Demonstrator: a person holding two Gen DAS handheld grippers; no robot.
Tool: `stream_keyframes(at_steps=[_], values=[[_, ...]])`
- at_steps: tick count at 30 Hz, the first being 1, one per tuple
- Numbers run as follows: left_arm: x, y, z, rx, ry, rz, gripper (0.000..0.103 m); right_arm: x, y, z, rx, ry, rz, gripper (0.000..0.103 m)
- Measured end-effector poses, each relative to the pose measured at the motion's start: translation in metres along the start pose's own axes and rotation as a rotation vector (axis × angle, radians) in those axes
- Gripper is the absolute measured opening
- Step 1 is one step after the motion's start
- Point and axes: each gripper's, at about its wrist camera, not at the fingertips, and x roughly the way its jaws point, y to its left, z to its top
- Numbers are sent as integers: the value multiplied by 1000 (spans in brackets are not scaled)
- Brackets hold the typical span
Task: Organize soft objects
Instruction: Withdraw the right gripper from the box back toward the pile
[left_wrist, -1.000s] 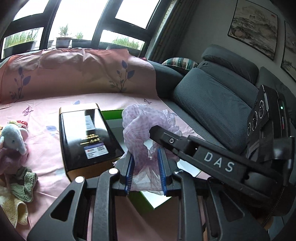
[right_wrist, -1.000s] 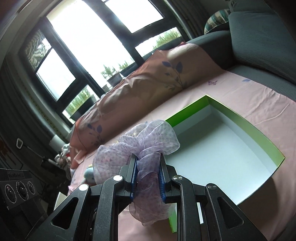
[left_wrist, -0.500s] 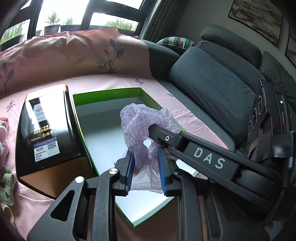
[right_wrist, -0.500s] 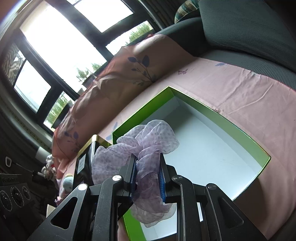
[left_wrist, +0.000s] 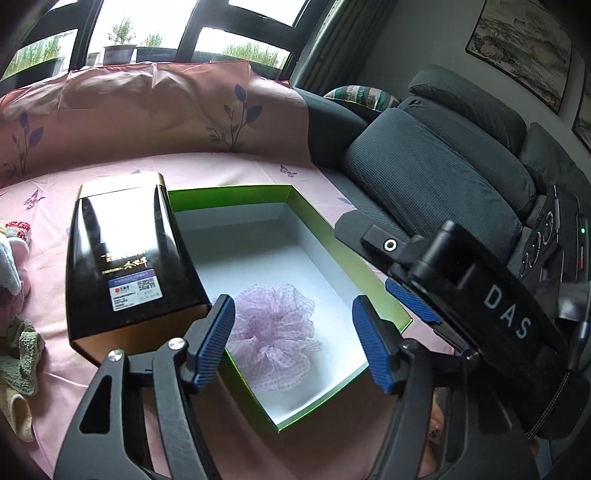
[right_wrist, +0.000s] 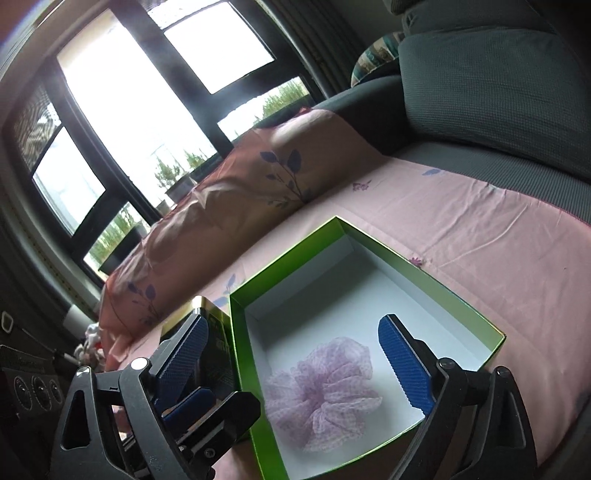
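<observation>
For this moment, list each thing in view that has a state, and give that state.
Lilac mesh scrunchie: lying loose on the floor of the green box, touched by neither gripper.
Green box: lidless, white inside, holding only the scrunchie.
Black box: closed, lying flat against the green box's side.
Left gripper: jaws opening, nothing between the pads.
Right gripper: jaws opening, nothing gripped.
Green cloth: crumpled on the pink sheet.
</observation>
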Motion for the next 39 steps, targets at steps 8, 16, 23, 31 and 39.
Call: stream_keyframes(at_steps=[8, 16, 23, 31, 39], values=[[-66, 20, -2, 17, -120, 68, 82, -14, 33, -5, -64, -30, 59, 100], [-125, 75, -21, -22, -171, 244, 82, -23, 82, -23, -178, -34, 154, 103], [-153, 155, -48, -162, -167, 398, 82, -21, 128, -49, -276, 6, 222, 103], [-187, 237, -85, -351, -247, 532, 82, -10, 174, -86, -360, 125, 355, 103], [-210, 286, -103, -546, -276, 591, 79, 61, 258, -126, -372, 400, 367, 102]])
